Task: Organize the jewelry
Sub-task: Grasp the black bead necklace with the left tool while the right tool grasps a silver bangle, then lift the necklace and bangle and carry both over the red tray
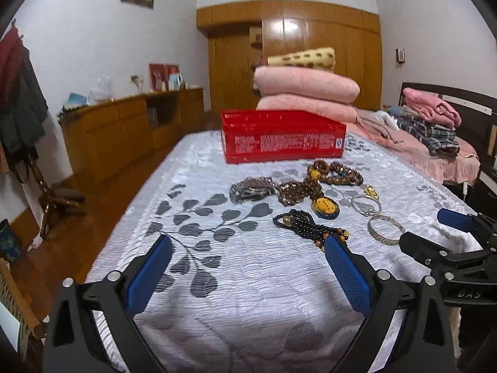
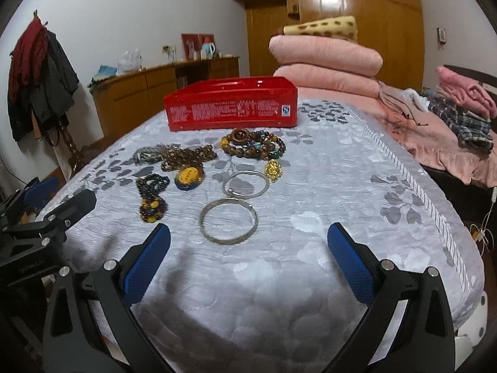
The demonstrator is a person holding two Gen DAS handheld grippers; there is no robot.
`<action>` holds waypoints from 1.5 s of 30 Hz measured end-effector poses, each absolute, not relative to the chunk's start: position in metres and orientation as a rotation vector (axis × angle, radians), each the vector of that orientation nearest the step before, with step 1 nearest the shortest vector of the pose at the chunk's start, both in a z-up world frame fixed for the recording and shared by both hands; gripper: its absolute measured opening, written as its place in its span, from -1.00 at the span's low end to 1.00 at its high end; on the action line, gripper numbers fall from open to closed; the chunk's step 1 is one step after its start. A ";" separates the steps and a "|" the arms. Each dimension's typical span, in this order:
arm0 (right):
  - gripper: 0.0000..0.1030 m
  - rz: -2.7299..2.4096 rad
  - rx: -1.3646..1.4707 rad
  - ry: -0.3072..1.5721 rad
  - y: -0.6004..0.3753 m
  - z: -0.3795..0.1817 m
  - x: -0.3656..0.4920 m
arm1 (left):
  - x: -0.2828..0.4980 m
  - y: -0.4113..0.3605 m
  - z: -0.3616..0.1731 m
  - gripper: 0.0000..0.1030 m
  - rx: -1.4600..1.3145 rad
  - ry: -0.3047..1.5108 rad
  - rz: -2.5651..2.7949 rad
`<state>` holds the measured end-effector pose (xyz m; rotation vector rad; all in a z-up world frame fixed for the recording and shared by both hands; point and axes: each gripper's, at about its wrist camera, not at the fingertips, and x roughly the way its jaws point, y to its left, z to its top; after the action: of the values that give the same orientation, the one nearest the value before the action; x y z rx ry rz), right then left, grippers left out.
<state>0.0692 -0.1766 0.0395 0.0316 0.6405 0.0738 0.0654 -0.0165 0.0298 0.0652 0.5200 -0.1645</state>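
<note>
A red box (image 1: 281, 138) (image 2: 231, 108) stands open on the grey leaf-patterned bedspread (image 1: 242, 279). In front of it lie two silver bangles (image 2: 229, 224) (image 2: 246, 184), a gold pendant (image 2: 273, 170), brown bead bracelets (image 2: 253, 146), a yellow-and-blue pendant (image 2: 189, 178), a black bead strand (image 2: 152, 192) and a silver piece (image 2: 149, 155). My left gripper (image 1: 248, 250) is open and empty, just short of the black beads (image 1: 306, 227). My right gripper (image 2: 248, 237) is open and empty, just before the near bangle. It also shows in the left wrist view (image 1: 435, 228).
Folded pink quilts (image 1: 306, 93) are stacked behind the box. Clothes (image 1: 431, 121) are piled on the bed's right side. A wooden sideboard (image 1: 124, 124) and wardrobe (image 1: 310, 49) line the far walls. The bedspread edge (image 2: 435, 211) drops off at the right.
</note>
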 end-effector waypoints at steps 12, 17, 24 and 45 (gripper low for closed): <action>0.37 0.145 -0.009 0.784 -0.172 0.030 0.106 | 0.096 -0.035 0.028 0.71 0.047 0.651 -0.221; -0.08 0.164 -0.037 0.795 -0.170 0.031 0.110 | 0.105 -0.042 0.027 0.68 0.037 0.689 -0.245; -0.09 0.153 -0.001 0.805 -0.185 0.036 0.109 | 0.116 -0.054 0.026 0.58 0.019 0.742 -0.281; -0.08 0.158 0.047 0.760 -0.198 0.050 0.116 | 0.127 -0.039 0.022 -0.56 -0.104 0.808 -0.322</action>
<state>0.1157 -0.1977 0.0504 0.0466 0.7598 0.1583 0.1273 -0.0385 0.0222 -0.1044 0.8082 -0.3215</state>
